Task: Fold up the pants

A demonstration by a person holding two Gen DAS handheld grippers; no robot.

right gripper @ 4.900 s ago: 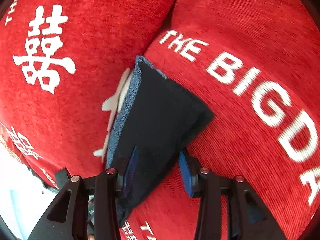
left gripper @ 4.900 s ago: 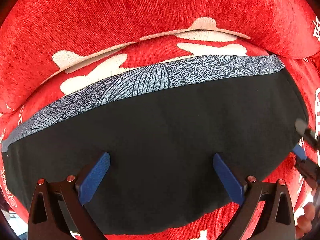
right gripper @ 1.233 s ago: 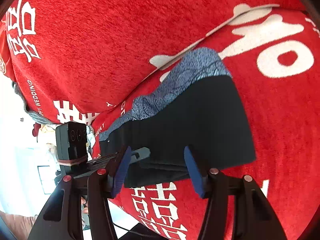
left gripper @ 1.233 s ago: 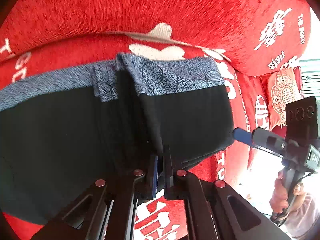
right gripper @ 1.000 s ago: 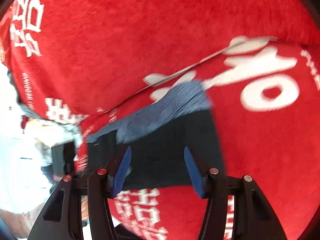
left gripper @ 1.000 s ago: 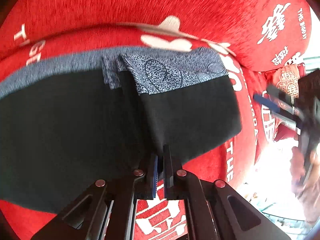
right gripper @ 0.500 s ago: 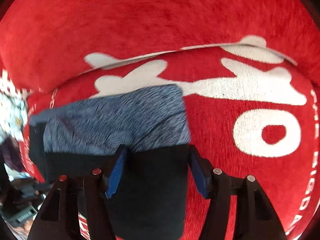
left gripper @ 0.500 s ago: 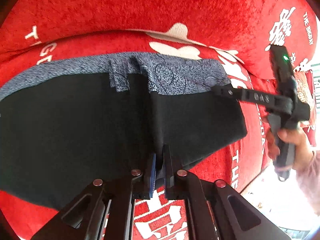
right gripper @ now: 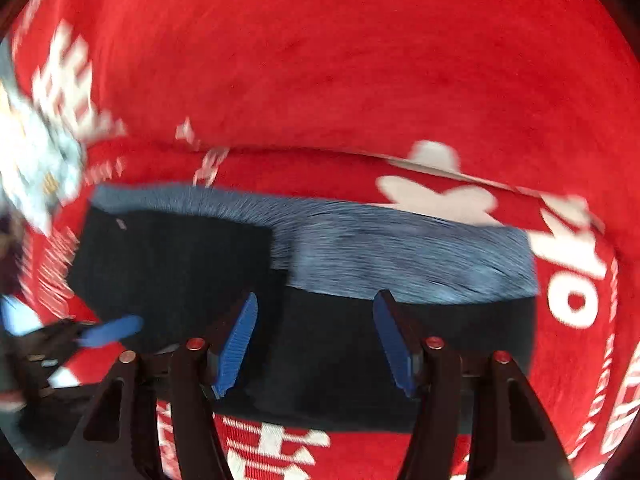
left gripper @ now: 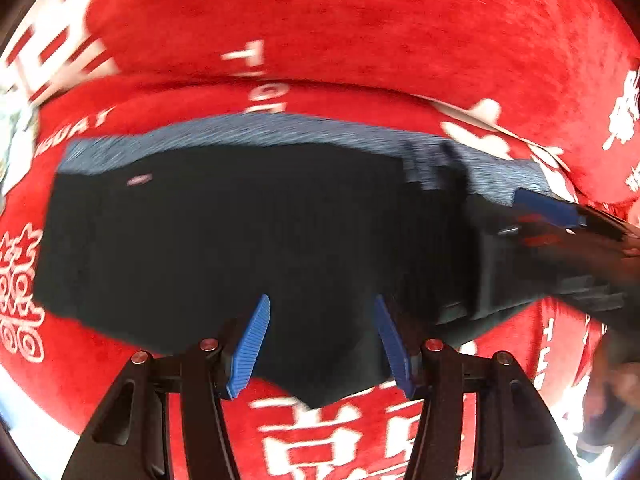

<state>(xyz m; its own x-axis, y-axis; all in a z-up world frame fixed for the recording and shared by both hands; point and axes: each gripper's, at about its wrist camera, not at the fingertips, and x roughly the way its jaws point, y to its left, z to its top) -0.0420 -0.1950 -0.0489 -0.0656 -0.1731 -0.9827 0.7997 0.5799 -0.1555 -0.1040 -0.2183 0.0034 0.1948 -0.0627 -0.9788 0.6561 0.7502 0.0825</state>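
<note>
Light: bright, even daylight; blown-out white at lower corners | Blur: strong motion smear on white lettering of red plush sofa cover (right gripper: pixel 360 80) and blue-grey patterned waistband (right gripper: pixel 400 252) | Distortion: heavy fisheye curvature, dark vignette corners | Shadows: faint.

A home sitting room, by the look of it: a sofa (left gripper: pixel 360 40) covered in red plush printed with white wedding characters.

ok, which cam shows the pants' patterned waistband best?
Right wrist: the waistband sits large and central, only motion-blurred. Left wrist shows the waistband as a thin blurred strip along the pants' far edge.
</note>
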